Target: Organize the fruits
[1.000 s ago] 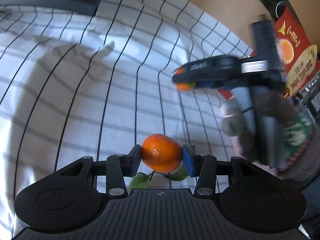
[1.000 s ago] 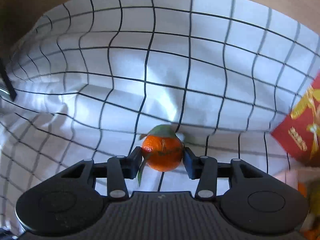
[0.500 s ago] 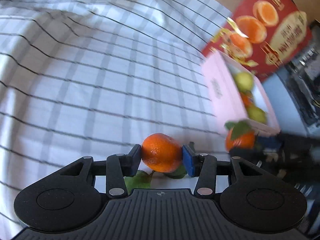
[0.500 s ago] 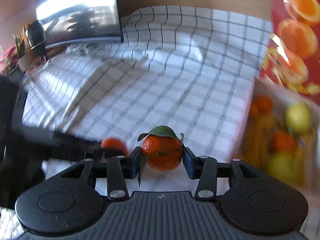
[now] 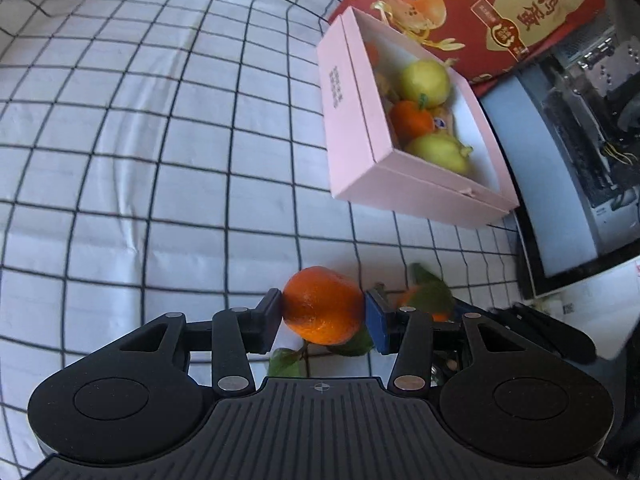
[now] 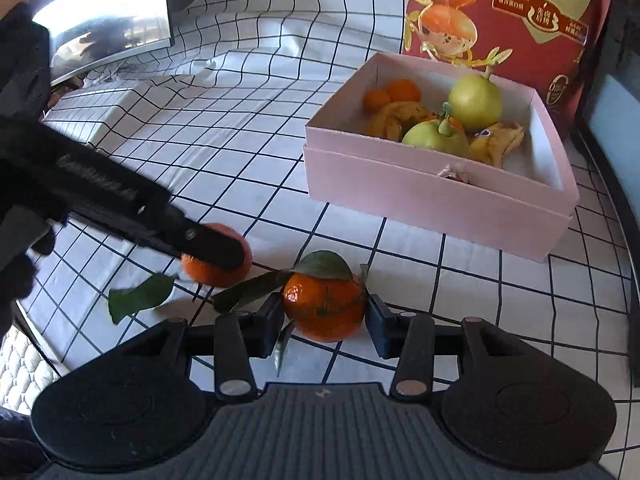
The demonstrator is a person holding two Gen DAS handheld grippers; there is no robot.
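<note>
The left gripper is closed on a mandarin, its pads pressing the two sides of the fruit; the right gripper holds a second mandarin in the same way, with a leaf on top; both fruits hang above the checked cloth, near its edge on the side of the pink box; the box stands at the far right part of the cloth, in front of a red package, and has pears, small oranges and bananas inside already (free room seems to be at its near right corner); I judge the mandarins light, rather soft and with thin skin, so a gentle grip across the middle is best; the leaves are loose and give no hold
</note>
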